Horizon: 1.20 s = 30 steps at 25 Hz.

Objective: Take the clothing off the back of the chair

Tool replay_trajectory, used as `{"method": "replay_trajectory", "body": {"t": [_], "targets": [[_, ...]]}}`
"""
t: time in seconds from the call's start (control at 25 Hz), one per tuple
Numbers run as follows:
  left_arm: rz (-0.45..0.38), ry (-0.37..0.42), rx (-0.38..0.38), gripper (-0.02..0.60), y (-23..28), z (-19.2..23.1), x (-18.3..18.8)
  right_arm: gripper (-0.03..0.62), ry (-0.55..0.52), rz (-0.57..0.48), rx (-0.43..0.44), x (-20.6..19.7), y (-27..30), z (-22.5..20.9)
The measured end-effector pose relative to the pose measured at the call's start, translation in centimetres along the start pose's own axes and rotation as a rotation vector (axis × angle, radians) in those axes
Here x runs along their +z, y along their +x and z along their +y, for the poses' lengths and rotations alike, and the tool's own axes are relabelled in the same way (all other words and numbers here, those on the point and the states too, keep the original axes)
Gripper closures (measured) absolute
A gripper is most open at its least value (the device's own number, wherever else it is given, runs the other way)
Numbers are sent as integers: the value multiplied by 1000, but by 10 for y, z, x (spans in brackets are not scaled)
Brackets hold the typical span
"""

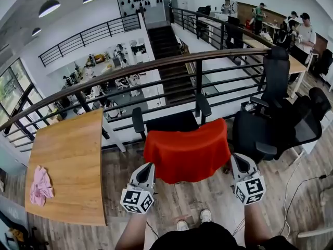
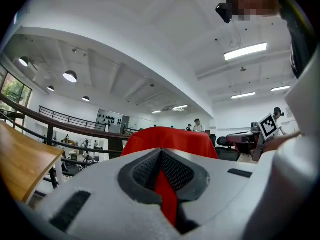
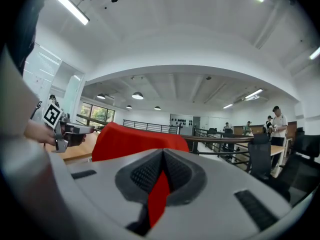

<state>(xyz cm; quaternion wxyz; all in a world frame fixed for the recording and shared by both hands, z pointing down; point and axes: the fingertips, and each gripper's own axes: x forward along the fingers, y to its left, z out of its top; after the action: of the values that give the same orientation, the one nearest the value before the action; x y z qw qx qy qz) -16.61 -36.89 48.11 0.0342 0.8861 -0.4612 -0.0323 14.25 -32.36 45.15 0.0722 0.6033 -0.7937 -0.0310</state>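
1. The left gripper (image 1: 150,166) is clamped on the red clothing (image 1: 187,151) at its lower left side. In the left gripper view its jaws are closed tight, with a strip of red fabric (image 2: 165,194) pinched between the pads.
2. The right gripper (image 1: 232,159) has the same hold on the garment's right side. In the right gripper view the jaws are shut, with red cloth (image 3: 157,196) squeezed between them.
3. The clothing hangs spread out between the two grippers, over the spot where the back of the black chair (image 1: 171,122) would be. The chair's seat and both armrests show just beyond it. Whether the fabric rests on the chair back I cannot tell, because the cloth hides it.
4. Chair and garment stand just off the right edge of the wooden desk (image 1: 73,150), near the dark railing (image 1: 156,65).
5. A pink cloth (image 1: 40,186) lies crumpled on the desk, close to its left edge and towards the near corner.
6. More black office chairs (image 1: 281,121) crowd the floor to the right.
7. The person's light shoes (image 1: 192,220) show on the wooden floor directly below the garment.
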Motion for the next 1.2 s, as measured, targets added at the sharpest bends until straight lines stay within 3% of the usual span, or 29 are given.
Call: {"method": "replay_trajectory", "body": {"t": [0.24,0.52,0.56,0.6,0.64,0.76,0.88,1.0,1.2], "targets": [[33,6,53,566,17,12,-4,589,9,9,-21,-4,23,-43],[61,6,111,566,30,17,-12,588,24,18,27,-13,51,-60],[66,5,118,566,32,18,-14,562,29,27,40,-18,55,-61],[67,-1,125,552,33,20,-16,508,34,36,50,-23,59,-61],[69,-11,134,474,34,22,-19,474,38,44,54,-27,63,-62],[87,-27,173,343,37,32,-27,387,48,54,38,-35,72,-68],[106,-34,205,269,39,39,-33,321,66,52,10,-38,78,-77],[116,-43,238,229,40,46,-37,290,77,63,5,-43,85,-84],[133,-53,256,225,44,50,-42,264,83,98,61,-53,95,-82]]}}
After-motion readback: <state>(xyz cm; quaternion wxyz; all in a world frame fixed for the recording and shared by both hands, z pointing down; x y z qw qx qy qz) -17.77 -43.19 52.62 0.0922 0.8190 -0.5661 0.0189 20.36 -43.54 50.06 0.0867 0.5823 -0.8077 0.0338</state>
